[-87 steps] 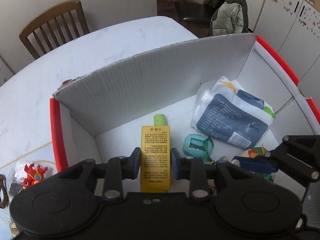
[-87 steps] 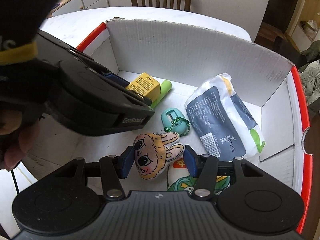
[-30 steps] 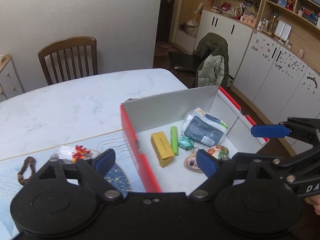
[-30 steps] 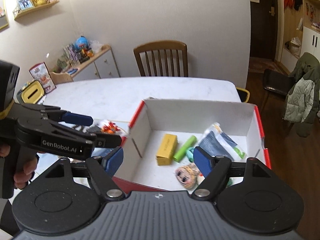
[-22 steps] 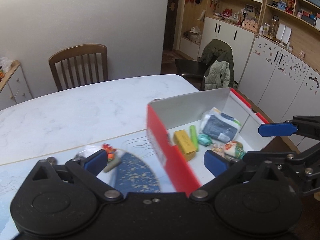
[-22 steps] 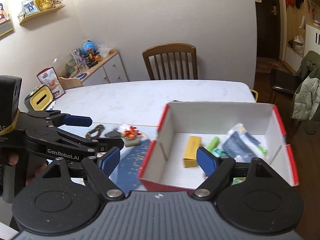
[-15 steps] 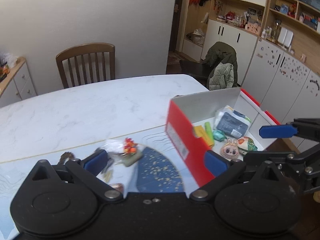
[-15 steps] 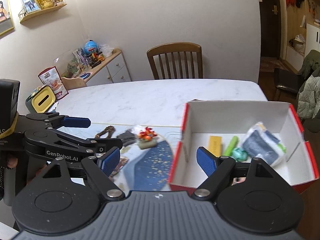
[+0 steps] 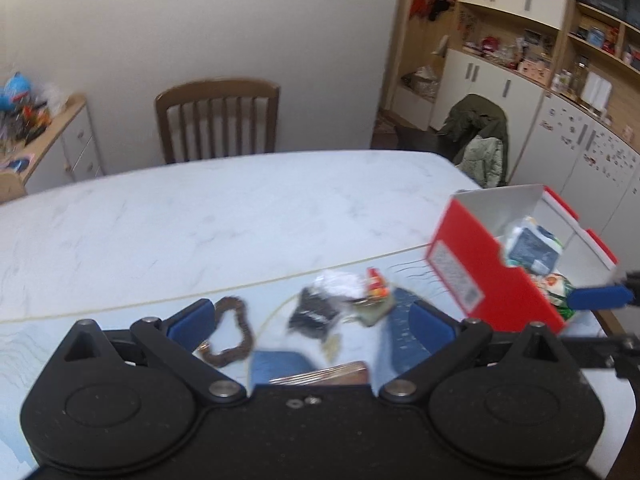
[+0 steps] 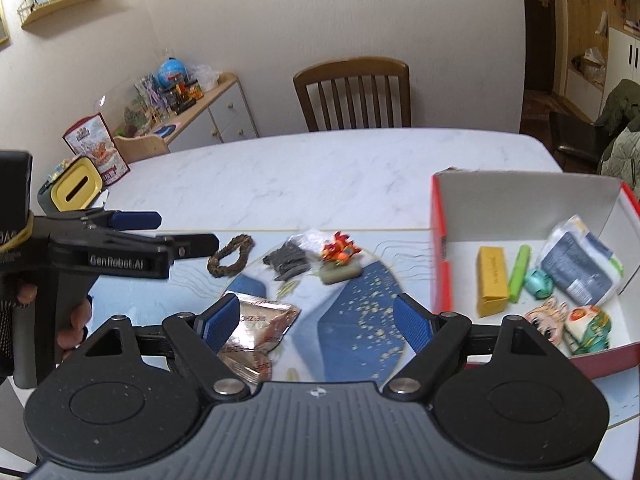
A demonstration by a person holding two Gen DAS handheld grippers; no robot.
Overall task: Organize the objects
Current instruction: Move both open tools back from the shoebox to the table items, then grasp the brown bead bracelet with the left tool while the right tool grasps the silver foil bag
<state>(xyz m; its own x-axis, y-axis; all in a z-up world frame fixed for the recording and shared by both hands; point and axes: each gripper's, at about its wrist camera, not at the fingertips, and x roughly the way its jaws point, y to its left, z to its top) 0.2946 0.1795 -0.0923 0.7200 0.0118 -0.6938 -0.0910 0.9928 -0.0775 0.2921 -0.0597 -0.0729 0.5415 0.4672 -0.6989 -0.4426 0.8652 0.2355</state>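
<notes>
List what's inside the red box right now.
Inside the red box: a yellow carton, a green tube, a teal trinket, a blue-white pouch, a cartoon-face plush and an orange-green packet. Anything beneath them is hidden.

A white marble desk [image 10: 320, 168] fills the room's middle; a wooden chair [image 10: 353, 94] stands against the plain wall, cabinets [image 9: 492, 84] line the right.
</notes>
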